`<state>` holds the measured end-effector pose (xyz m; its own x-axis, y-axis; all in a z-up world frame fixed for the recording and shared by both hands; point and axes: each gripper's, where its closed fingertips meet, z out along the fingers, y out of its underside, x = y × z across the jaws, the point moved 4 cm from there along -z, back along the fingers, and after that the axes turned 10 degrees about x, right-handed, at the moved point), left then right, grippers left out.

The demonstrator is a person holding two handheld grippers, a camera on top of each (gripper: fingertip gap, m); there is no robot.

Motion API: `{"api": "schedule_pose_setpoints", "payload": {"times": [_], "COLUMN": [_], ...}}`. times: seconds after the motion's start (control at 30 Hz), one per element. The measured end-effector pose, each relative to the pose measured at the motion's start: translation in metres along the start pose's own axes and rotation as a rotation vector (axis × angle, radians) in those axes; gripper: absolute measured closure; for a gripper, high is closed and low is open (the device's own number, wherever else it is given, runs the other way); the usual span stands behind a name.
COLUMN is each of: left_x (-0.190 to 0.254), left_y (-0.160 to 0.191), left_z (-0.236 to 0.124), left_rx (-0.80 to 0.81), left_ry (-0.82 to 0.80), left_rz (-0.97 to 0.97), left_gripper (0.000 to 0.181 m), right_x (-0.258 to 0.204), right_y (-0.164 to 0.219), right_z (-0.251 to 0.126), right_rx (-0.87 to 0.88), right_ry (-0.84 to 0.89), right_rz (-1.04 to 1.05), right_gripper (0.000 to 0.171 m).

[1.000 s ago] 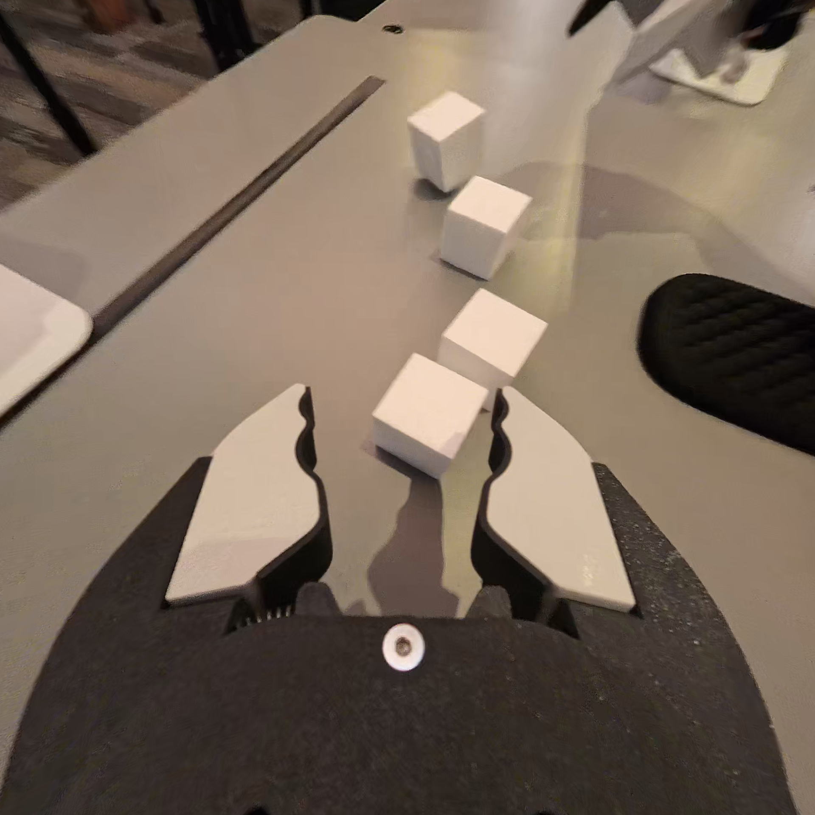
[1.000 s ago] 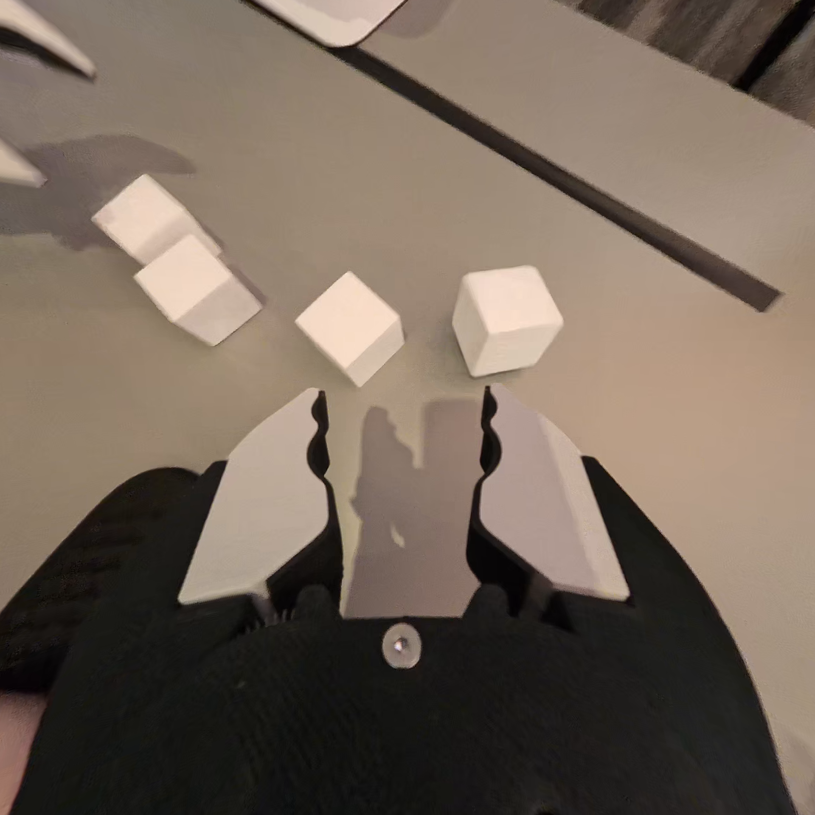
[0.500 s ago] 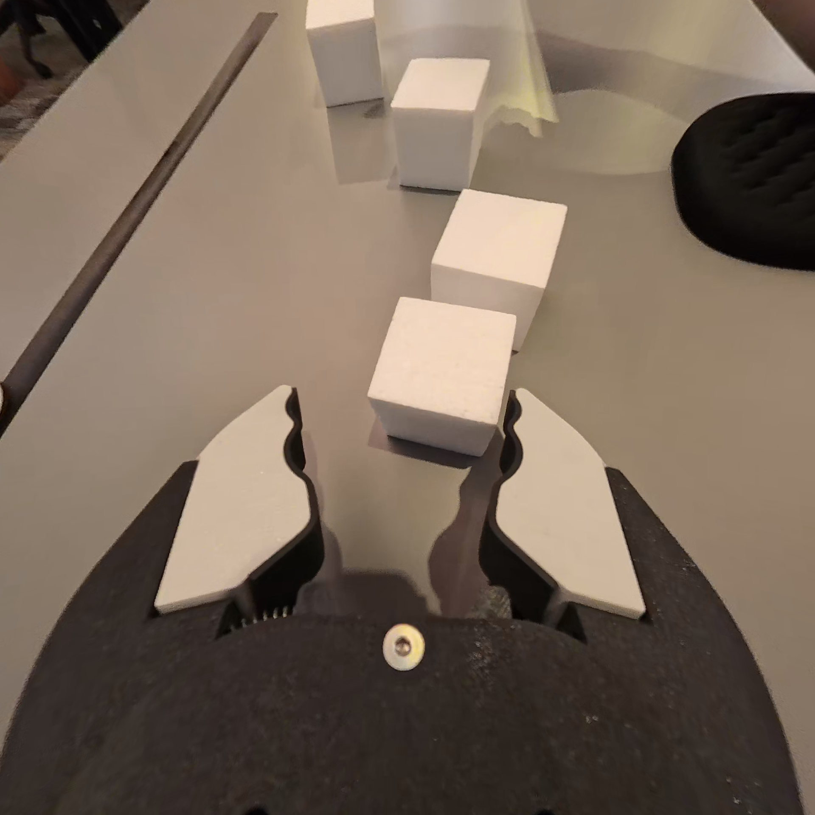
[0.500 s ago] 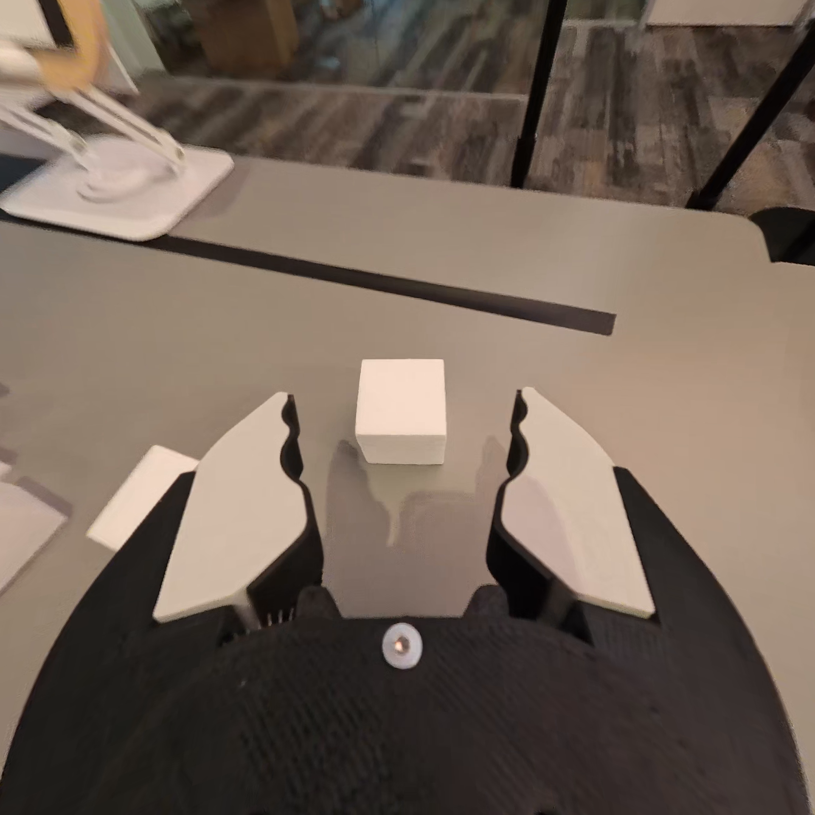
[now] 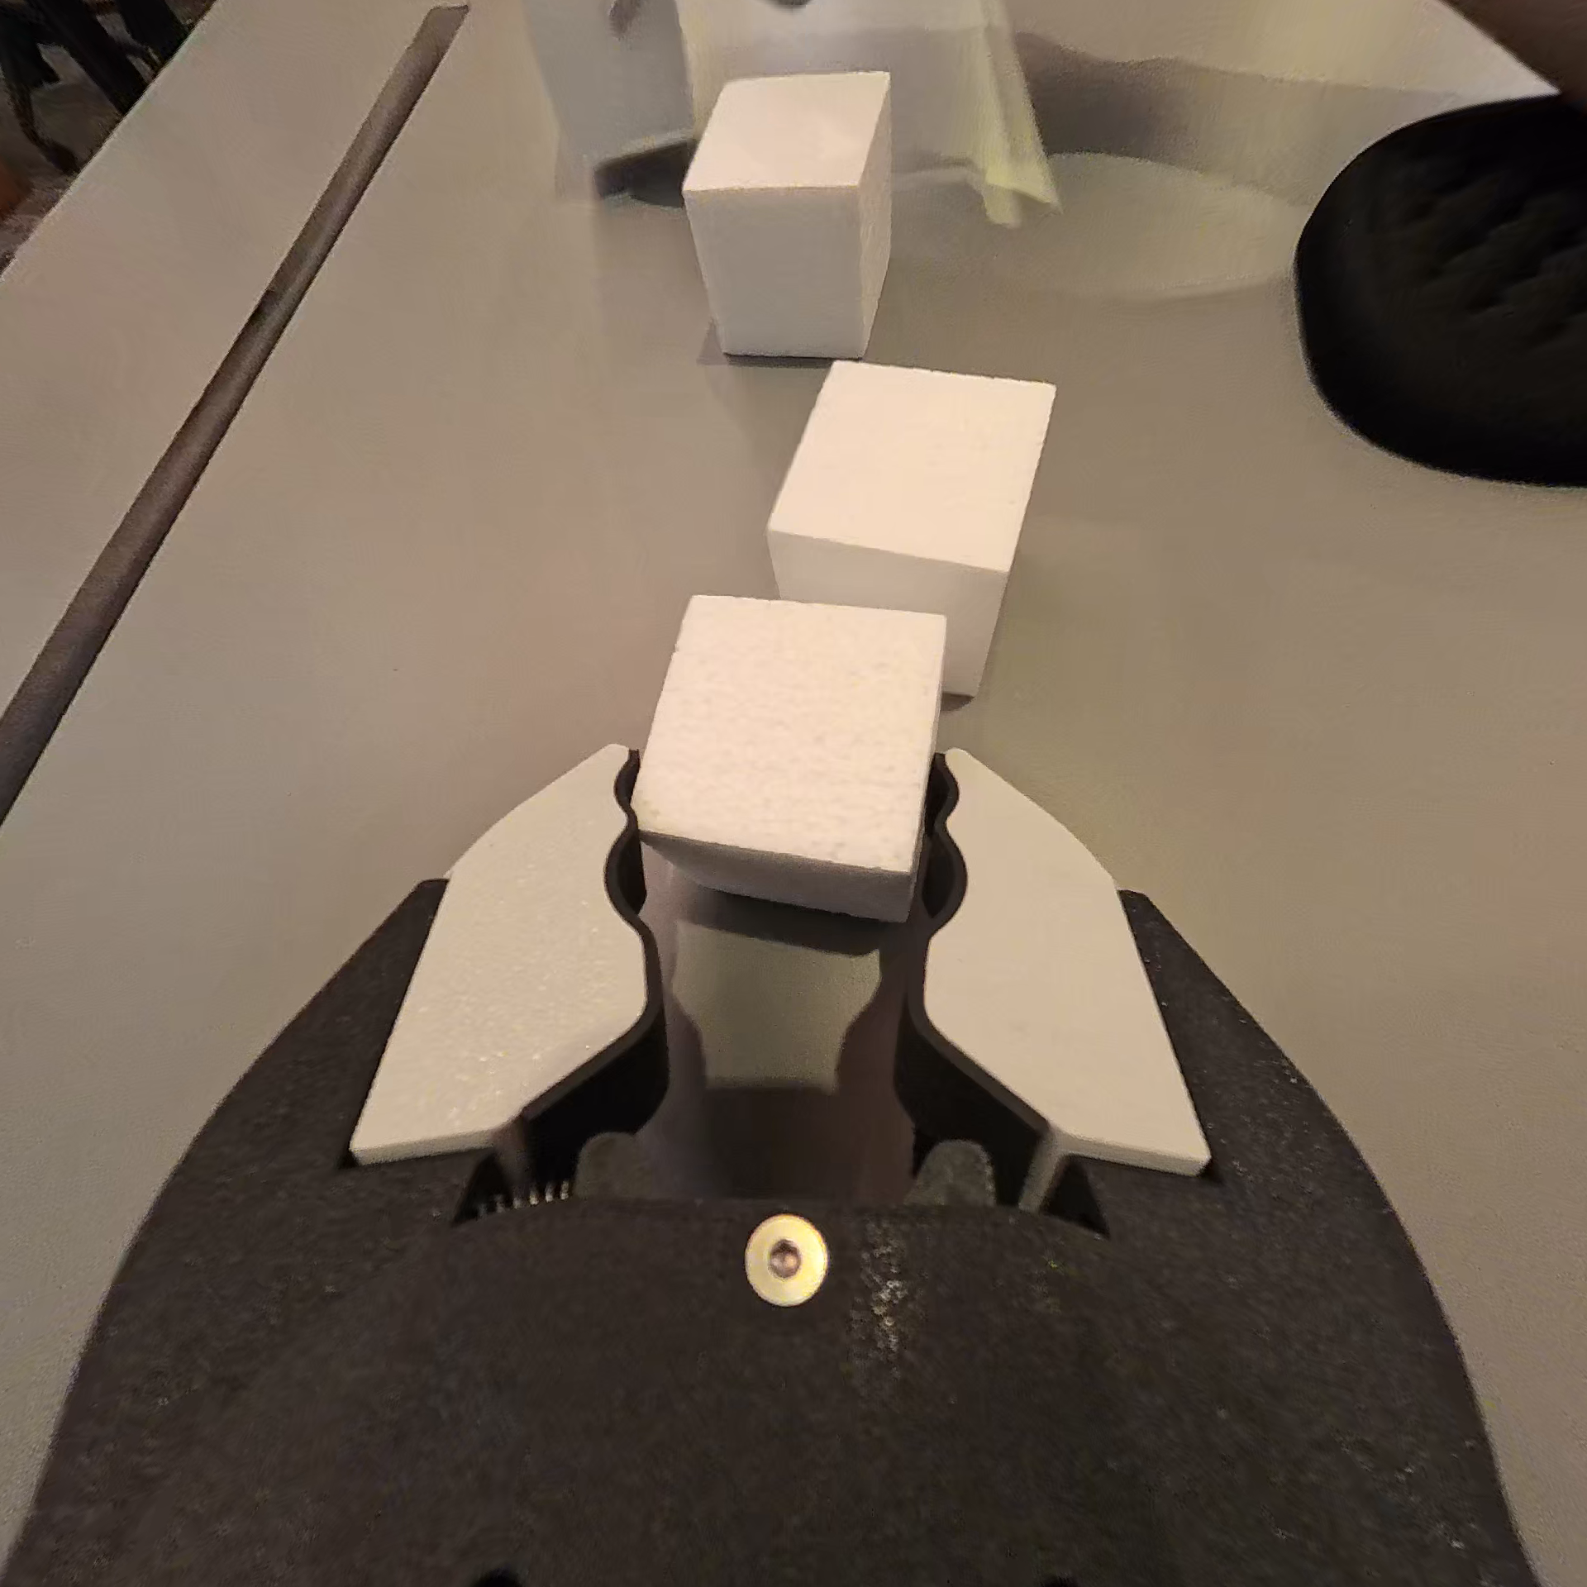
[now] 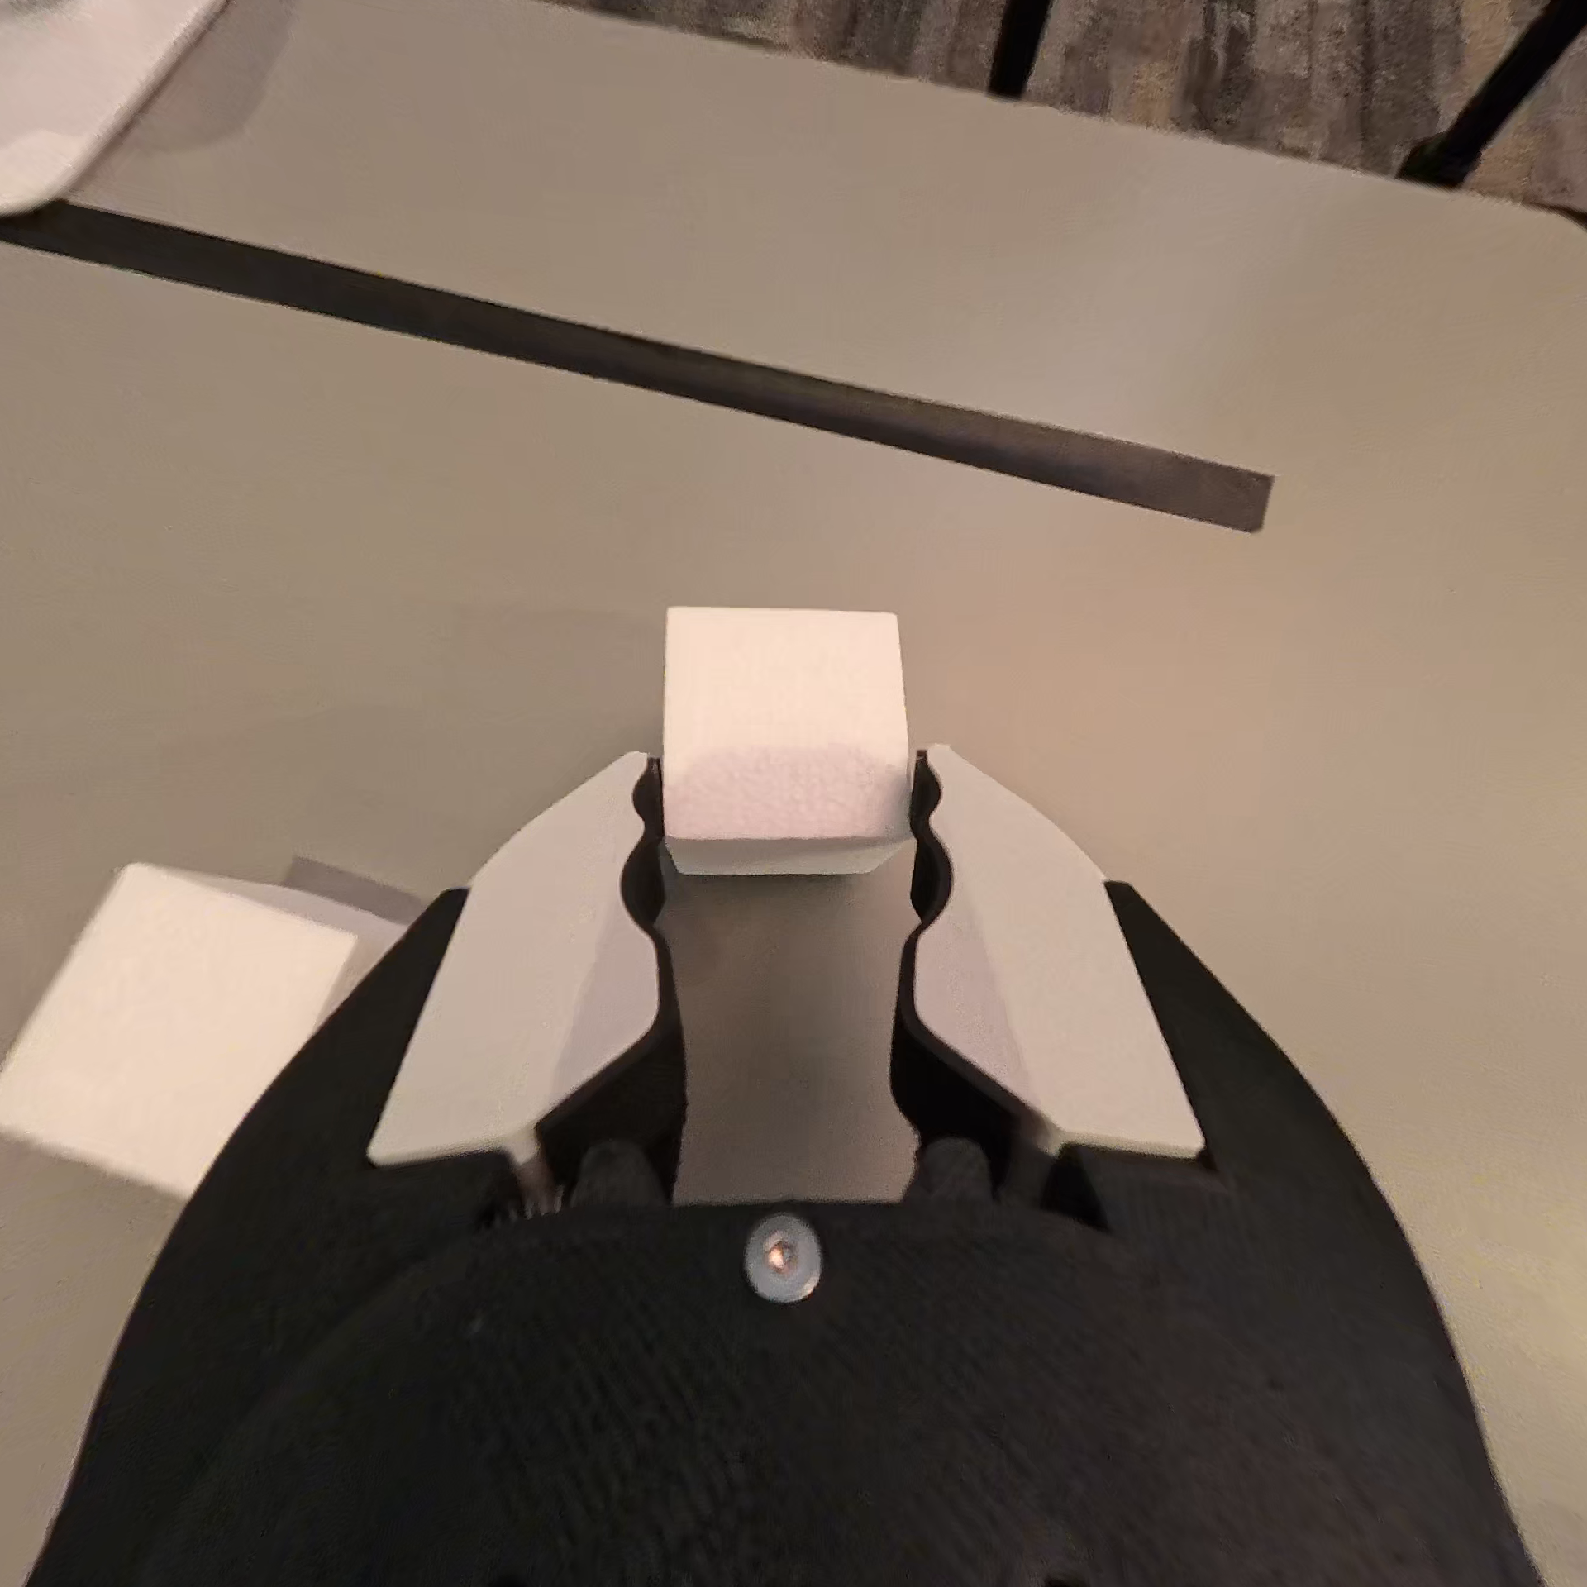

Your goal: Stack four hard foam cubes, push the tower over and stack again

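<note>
Several white foam cubes are on the grey table (image 5: 386, 532). In the left wrist view my left gripper (image 5: 786, 764) is shut on the nearest cube (image 5: 799, 687), fingertips pressed on both its sides, and the cube's underside shows just above the table. Two more cubes stand in a line beyond it, a middle one (image 5: 910, 507) and a far one (image 5: 790, 215). In the right wrist view my right gripper (image 6: 786, 763) is shut on another cube (image 6: 781, 687) low over the table. One cube (image 6: 163, 1013) sits at its lower left.
A black quilted pad (image 5: 1460, 283) lies at the right of the left view. A dark slot (image 6: 687, 378) runs across the table beyond the right gripper. A white base (image 6: 69, 103) is at the far left. A blurred white shape (image 5: 601, 77) sits behind the far cube. The dark slot (image 6: 687, 378) lies around 15 centimeters away from my right fingertips.
Both grippers were open short of their cubes. Each has moved forward around a cube and closed on it. The left cube now sits slightly off the table.
</note>
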<state>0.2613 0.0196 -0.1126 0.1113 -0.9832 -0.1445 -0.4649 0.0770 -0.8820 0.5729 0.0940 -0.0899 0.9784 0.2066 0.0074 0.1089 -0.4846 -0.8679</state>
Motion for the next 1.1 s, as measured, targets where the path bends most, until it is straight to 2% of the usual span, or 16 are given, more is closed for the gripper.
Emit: {"api": "schedule_pose_setpoints", "payload": {"times": [0.07,0.13,0.23,0.37,0.5,0.63,0.83,0.93,1.1], "left_x": [-0.004,-0.015,-0.034,-0.050,-0.056,-0.054,-0.038,-0.017,0.009], "left_y": [-0.003,-0.008,-0.016,-0.031,-0.042,-0.051,-0.069,-0.090,-0.116], "left_z": [-0.011,-0.028,-0.061,-0.101,-0.125,-0.130,-0.108,-0.095,-0.062], "left_rx": [0.014,0.036,0.055,0.122,0.160,0.180,0.220,0.265,0.250], "left_ry": [-0.010,-0.049,-0.132,-0.220,-0.274,-0.285,-0.254,-0.183,-0.129], "left_rz": [-0.014,-0.026,-0.037,-0.058,-0.065,-0.048,-0.067,-0.073,-0.054], "left_gripper": [0.118,0.118,0.118,0.118,0.118,0.118,0.118,0.118,0.118], "right_x": [-0.017,-0.058,-0.123,-0.182,-0.202,-0.209,-0.214,-0.211,-0.163], "right_y": [-0.019,-0.041,-0.051,-0.042,-0.029,-0.017,-0.015,-0.014,-0.025], "right_z": [-0.018,-0.045,-0.081,-0.082,-0.070,-0.066,-0.065,-0.068,-0.080], "right_rx": [0.081,0.188,0.163,0.088,0.001,-0.059,-0.079,-0.115,-0.005], "right_ry": [-0.164,-0.457,-0.807,-0.958,-1.003,-1.021,-0.967,-0.953,-0.840], "right_rz": [0.008,-0.026,-0.164,-0.409,-0.452,-0.490,-0.565,-0.545,-0.463], "right_gripper": [0.115,0.115,0.115,0.115,0.115,0.115,0.114,0.099,0.099]}}
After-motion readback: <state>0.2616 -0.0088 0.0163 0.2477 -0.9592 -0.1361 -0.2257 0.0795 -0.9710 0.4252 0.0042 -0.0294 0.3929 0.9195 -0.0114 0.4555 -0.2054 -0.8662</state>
